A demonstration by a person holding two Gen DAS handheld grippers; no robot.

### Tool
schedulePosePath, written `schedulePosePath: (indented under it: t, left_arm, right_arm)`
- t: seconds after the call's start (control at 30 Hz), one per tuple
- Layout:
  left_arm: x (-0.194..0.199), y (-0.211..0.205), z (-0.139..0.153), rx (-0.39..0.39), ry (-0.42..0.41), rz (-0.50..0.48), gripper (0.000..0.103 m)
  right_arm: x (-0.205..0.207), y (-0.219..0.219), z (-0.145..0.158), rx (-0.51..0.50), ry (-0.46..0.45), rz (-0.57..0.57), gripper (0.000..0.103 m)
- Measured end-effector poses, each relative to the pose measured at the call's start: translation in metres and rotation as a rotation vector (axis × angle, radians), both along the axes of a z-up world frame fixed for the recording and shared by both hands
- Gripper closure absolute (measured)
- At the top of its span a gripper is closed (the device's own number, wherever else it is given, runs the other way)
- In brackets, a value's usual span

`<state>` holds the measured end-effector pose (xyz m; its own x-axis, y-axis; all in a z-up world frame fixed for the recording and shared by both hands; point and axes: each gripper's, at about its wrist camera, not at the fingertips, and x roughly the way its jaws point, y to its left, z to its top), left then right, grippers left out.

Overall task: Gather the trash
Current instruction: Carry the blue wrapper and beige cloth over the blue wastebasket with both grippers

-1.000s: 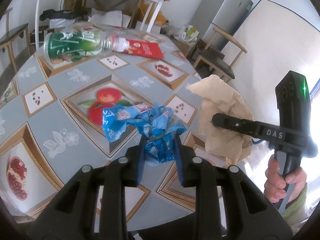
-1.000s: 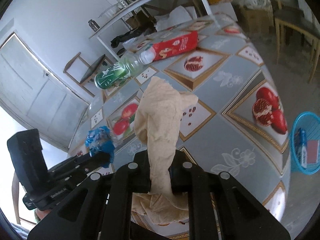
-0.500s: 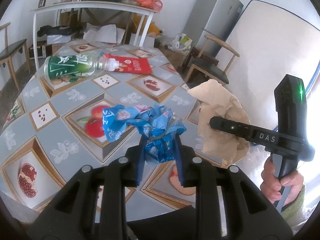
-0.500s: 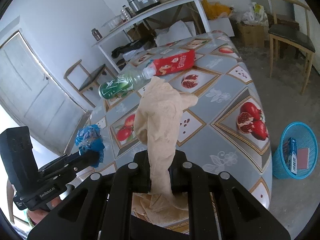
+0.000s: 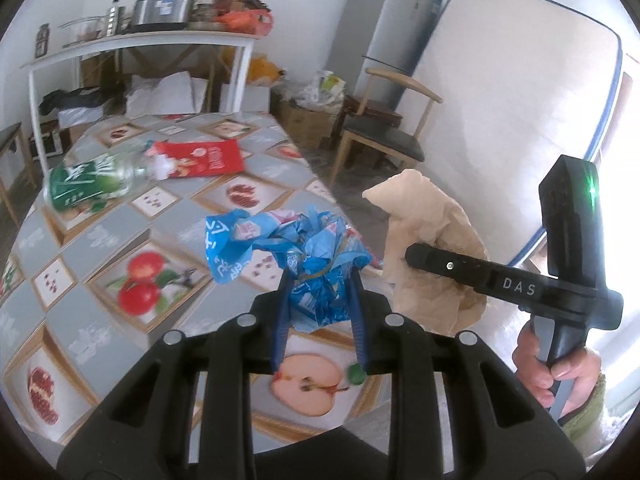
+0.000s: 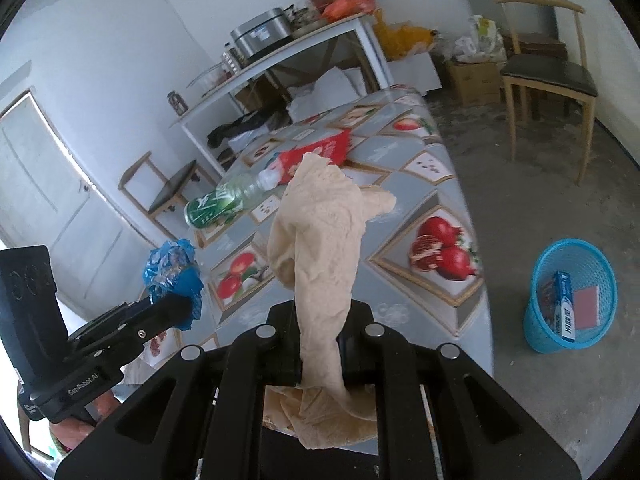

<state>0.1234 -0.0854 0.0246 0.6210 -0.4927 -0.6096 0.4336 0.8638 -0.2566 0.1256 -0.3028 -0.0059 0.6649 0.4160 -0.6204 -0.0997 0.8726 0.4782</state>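
Left claw (image 5: 320,300) clamped on crumpled blue wrapper (image 5: 304,256), right claw (image 6: 320,344) clamped on beige tissue (image 6: 320,248), both held above desk (image 6: 432,184). Green bottle (image 6: 224,200) and red packet (image 6: 316,152) lie on desk. Blue bin (image 6: 572,296) on floor beside desk.

Glossy crinkled blue plastic wrapper (image 5: 308,264); matt, creased beige paper (image 6: 320,240); shiny printed tablecloth (image 5: 120,248); blue plastic mesh basket (image 6: 540,320).

Two hand-held grippers, left (image 5: 320,300) and right (image 6: 320,344), one crumpled blue wrapper (image 5: 304,256), one beige paper wad (image 6: 320,248), one green bottle (image 6: 224,200), one red packet (image 5: 200,158), one blue basket (image 6: 572,300), one tabletop (image 5: 100,240), two chairs, one (image 6: 548,76), another (image 6: 164,192).
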Motion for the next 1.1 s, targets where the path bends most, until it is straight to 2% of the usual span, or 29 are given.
schedulePosePath:
  t: [0.27,0.53,0.8,1.1]
  left_arm:
    - [0.012,-0.044,0.008,0.012,-0.014,-0.076,0.078]
    - [0.027,-0.095,0.007,0.032,-0.007,-0.154,0.078]
    - [0.045,-0.149,-0.008,0.053,0.041,-0.231,0.078]
    - [0.079,-0.208,-0.031,0.056,0.16,-0.361,0.078]
  right_arm:
    - [-0.011,-0.043,-0.001,0.02,-0.006,-0.084,0.091]
    - [-0.016,-0.093,-0.017,0.05,0.017,-0.172,0.091]
    - [-0.019,-0.144,-0.041,0.095,0.056,-0.262,0.091]
    - [-0.022,-0.218,-0.084,0.213,0.129,-0.419,0.091]
